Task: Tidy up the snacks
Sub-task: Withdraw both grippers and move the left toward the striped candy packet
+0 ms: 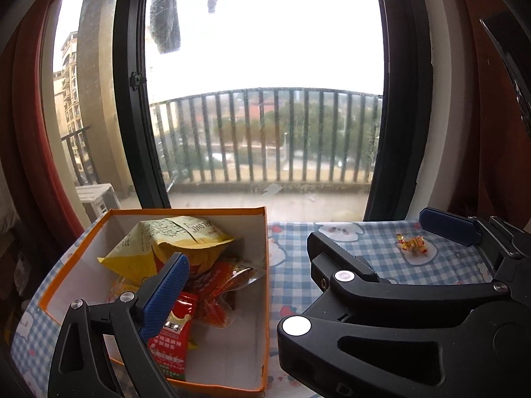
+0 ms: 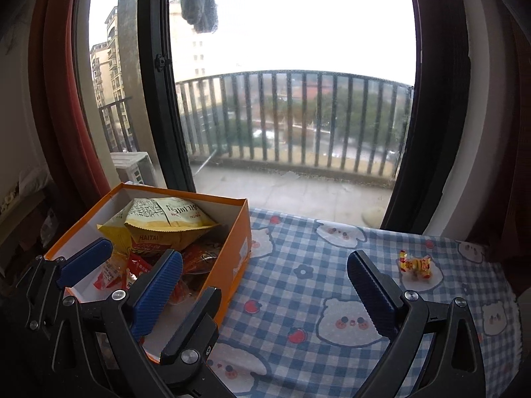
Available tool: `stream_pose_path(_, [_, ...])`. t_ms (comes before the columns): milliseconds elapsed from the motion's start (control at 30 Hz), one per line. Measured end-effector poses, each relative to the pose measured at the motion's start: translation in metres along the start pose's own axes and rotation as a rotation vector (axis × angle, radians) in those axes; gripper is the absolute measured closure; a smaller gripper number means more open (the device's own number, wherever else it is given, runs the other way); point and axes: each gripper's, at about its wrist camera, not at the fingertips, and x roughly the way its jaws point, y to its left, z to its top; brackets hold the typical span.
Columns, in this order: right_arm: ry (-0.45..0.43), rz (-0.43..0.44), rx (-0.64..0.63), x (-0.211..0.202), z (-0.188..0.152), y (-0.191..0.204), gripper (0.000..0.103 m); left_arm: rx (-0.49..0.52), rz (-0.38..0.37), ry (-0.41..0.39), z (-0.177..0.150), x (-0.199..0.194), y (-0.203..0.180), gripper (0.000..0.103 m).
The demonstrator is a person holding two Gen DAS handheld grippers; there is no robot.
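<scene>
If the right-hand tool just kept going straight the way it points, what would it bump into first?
Probably nothing but the checked tablecloth: the right tool is open, with bare cloth ahead. The candy lies right of its line, the orange box left. Depth is uncertain.

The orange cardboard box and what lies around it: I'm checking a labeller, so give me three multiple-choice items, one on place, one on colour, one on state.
1. Where does the small yellow-and-red wrapped candy lie?
A. in the box
B. on the blue checked tablecloth
C. between gripper fingers

2. What colour is the large crinkled snack bag on top in the orange cardboard box?
A. yellow
B. green
C. purple

3. How is the right gripper?
A. shut on the candy
B. shut on a bag
C. open, holding nothing

Answers: 1 B, it sits alone on the cloth right of the box. 2 A, yellow foil. 3 C, fingers spread over bare cloth.
</scene>
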Motion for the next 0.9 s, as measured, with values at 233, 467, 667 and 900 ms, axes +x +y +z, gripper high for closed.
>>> stream_pose_path(233, [-0.021,-0.06,0.048,-0.012,0.003,-0.032,0.002,-0.028,-0.058,0.025,0.007,0.001,-0.025,0.005])
stream_pose_path(467, [-0.029,-0.114,0.08,-0.02,0.005,-0.07,0.002,0.064,-0.064,0.025,0.018,0.009,-0.065,0.005])
stream_pose_path(667, [-0.019,-0.19,0.067,-0.019,0.009,-0.104,0.002,0.074,-0.095,0.05,0.026,0.026,-0.099,0.005])
stream_pose_path(900, [-0.027,-0.195,0.083,-0.002,0.01,-0.154,0.002,0.118,-0.076,0.069,0.034,0.056,-0.144,0.005])
